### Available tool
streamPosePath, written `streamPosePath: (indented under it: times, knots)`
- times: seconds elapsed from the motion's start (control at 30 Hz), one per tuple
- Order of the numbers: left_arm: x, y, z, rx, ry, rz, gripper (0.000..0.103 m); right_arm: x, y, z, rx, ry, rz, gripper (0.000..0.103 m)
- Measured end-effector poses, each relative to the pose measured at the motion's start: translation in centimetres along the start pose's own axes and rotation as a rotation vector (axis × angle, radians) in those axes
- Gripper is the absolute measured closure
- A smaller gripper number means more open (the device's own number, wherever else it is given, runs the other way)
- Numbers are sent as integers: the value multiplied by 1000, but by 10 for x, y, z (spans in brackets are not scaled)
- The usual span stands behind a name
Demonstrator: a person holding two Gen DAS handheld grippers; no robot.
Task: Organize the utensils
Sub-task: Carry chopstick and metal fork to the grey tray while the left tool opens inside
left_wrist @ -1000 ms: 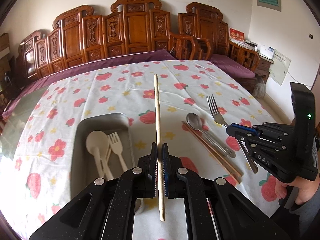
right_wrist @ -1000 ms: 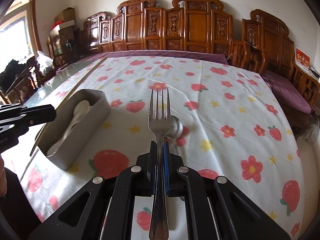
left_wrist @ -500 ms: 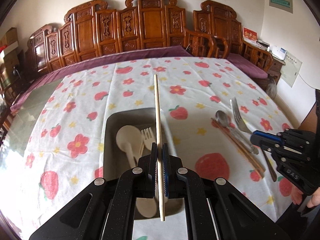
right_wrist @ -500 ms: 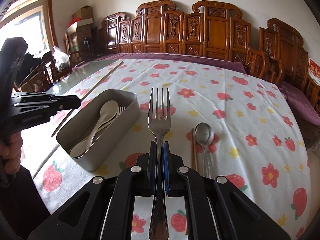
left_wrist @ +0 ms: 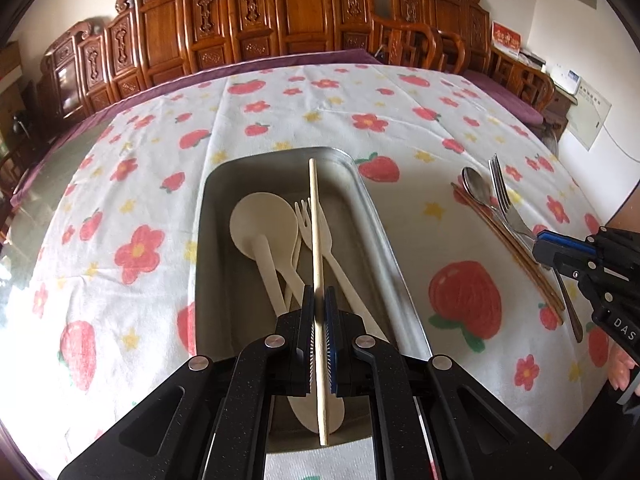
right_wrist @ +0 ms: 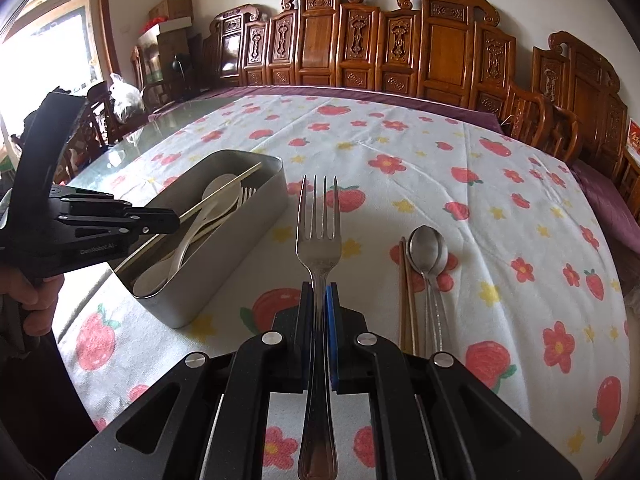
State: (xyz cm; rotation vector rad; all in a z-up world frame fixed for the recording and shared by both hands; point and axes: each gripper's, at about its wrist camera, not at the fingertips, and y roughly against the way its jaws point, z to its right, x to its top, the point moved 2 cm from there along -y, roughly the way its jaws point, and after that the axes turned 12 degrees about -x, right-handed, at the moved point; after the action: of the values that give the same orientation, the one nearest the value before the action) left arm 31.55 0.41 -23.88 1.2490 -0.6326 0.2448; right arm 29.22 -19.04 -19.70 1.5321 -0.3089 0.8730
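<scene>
My left gripper (left_wrist: 319, 300) is shut on a pale wooden chopstick (left_wrist: 316, 224) and holds it lengthwise over the metal utensil box (left_wrist: 372, 216). The box holds a cream plastic spoon (left_wrist: 262, 224) and a cream plastic fork (left_wrist: 320, 232). My right gripper (right_wrist: 319, 296) is shut on a steel fork (right_wrist: 318, 232), held above the cloth to the right of the box (right_wrist: 224, 264). A steel spoon (right_wrist: 426, 248) and brown chopsticks (right_wrist: 408, 304) lie on the cloth to the right of the held fork. The left gripper also shows in the right wrist view (right_wrist: 160, 218).
The table carries a white cloth (left_wrist: 140, 168) printed with strawberries and flowers. Carved wooden chairs (left_wrist: 280, 12) line the far edge. A glass strip of table (right_wrist: 120, 152) shows at the left. The right gripper appears at the right in the left wrist view (left_wrist: 560, 252).
My left gripper has moved left and down, bringing the chopstick from over the cloth to over the box. My right gripper with the fork has moved back and higher.
</scene>
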Motion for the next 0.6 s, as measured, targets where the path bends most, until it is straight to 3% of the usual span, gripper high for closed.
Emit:
streamPosePath:
  times: [0.27,0.5,0.6]
  knots:
    - [6,-6,-7,1,19,-1,99,3,-2,-1,9,-7,-2,95]
    - [8,15,-13,33,14,56,98,10,1,-7,23,-7,10,95]
    - [10,29,-20,33,28,90,92,15,2,-16,33,-3,12,95]
